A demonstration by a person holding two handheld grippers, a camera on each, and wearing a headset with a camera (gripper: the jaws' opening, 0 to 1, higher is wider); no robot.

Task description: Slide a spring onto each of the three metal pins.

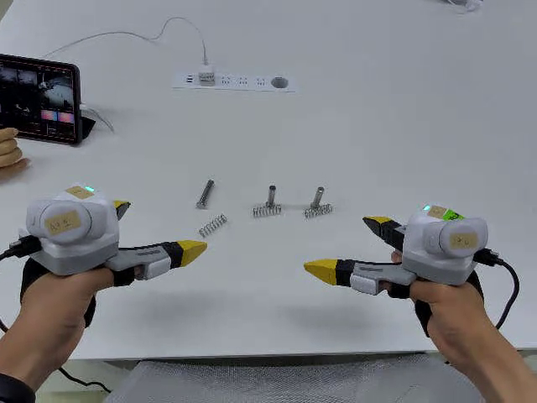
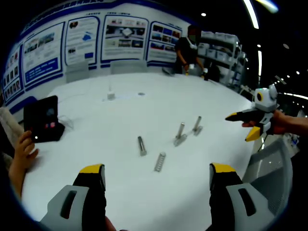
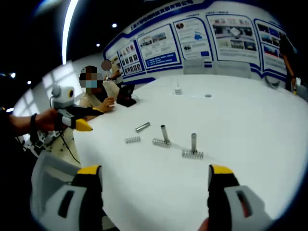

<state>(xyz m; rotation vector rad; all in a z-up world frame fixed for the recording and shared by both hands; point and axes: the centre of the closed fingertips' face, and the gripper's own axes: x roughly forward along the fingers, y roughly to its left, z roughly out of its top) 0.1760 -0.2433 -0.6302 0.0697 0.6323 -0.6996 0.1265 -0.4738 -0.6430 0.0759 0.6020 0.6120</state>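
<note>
White is the surface (image 1: 394,134) before us, and three metal pins and three springs sit on it in a row between our grippers. The left pin (image 1: 205,193) lies flat, with a loose spring (image 1: 213,225) near its closer end but apart from it. The middle pin (image 1: 271,196) stands upright with the second spring (image 1: 267,211) lying across its foot. The right pin (image 1: 318,197) stands the same way, the third spring (image 1: 318,211) at its base. Each spring lies on the surface, not around its pin.

We hold the left gripper (image 1: 157,228) and the right gripper (image 1: 349,245) on either side, well apart from the parts, their jaws spread wide and holding nothing. Farther back are a power strip (image 1: 235,81) and a tablet (image 1: 38,98), with another person's hand (image 1: 10,151) just beside the tablet.
</note>
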